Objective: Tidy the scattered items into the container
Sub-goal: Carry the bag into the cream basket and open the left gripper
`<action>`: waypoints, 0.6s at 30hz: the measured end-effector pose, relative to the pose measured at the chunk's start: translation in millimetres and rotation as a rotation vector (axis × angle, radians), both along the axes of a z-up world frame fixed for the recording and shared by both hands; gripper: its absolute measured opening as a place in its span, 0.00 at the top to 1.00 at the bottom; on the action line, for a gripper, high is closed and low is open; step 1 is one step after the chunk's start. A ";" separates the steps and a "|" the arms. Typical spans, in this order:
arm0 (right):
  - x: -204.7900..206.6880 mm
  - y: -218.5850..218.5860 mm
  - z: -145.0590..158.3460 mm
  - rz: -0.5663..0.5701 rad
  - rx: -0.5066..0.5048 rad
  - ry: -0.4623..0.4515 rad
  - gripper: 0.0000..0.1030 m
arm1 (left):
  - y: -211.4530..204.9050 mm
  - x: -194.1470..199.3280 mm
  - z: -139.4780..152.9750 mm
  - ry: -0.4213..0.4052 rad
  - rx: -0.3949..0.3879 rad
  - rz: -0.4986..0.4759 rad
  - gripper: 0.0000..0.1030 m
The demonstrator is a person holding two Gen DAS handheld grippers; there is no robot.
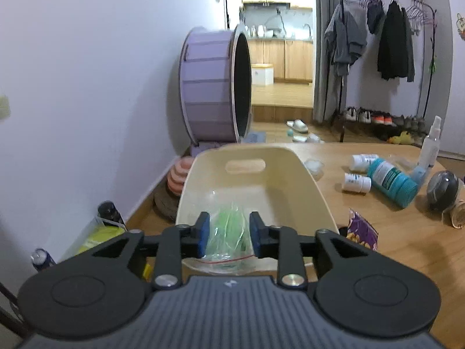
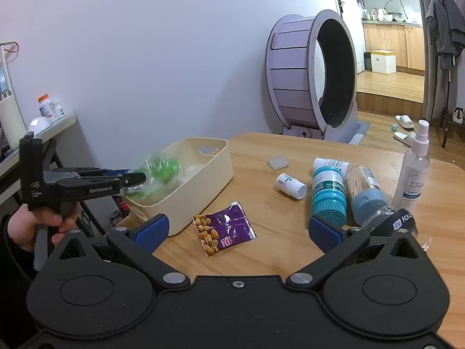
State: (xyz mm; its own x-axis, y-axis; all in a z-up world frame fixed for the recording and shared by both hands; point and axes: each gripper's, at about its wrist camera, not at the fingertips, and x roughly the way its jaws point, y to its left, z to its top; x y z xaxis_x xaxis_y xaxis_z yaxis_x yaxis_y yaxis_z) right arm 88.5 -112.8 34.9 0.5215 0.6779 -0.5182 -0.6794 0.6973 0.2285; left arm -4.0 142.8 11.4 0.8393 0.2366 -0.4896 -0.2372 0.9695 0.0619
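A cream plastic bin [image 1: 290, 174] [image 2: 215, 163] stands on the wooden table at its left edge. My left gripper [image 1: 226, 232] [image 2: 139, 179] is shut on a clear bag of green items [image 1: 229, 232] [image 2: 162, 168] and holds it over the bin's near end. My right gripper [image 2: 238, 229] is open and empty above a purple snack packet [image 2: 223, 229] [image 1: 361, 229]. To the right lie a teal bottle [image 2: 328, 189] [image 1: 391, 180], a small white bottle [image 2: 290, 186], and a blue-capped jar [image 2: 366, 192].
A spray bottle [image 2: 414, 165] stands at the far right, with a black round object [image 2: 402, 218] in front of it. A small clear box [image 2: 278, 161] lies mid-table. A purple cat wheel [image 2: 314, 72] stands behind on the floor. A side shelf [image 2: 46, 128] is at left.
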 end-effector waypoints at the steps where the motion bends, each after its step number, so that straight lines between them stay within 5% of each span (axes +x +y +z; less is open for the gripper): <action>1: 0.1 -0.8 0.0 -0.002 0.000 0.001 0.00 | 0.6 -4.3 2.1 -0.012 0.004 -0.007 0.67; 6: 1.2 -5.8 -0.2 -0.017 0.000 0.003 0.00 | -3.2 -16.2 15.2 -0.047 -0.034 -0.047 0.47; 18: 5.9 -36.3 -4.1 -0.095 -0.018 -0.002 0.00 | -73.0 0.0 4.1 -0.017 -0.175 -0.335 0.41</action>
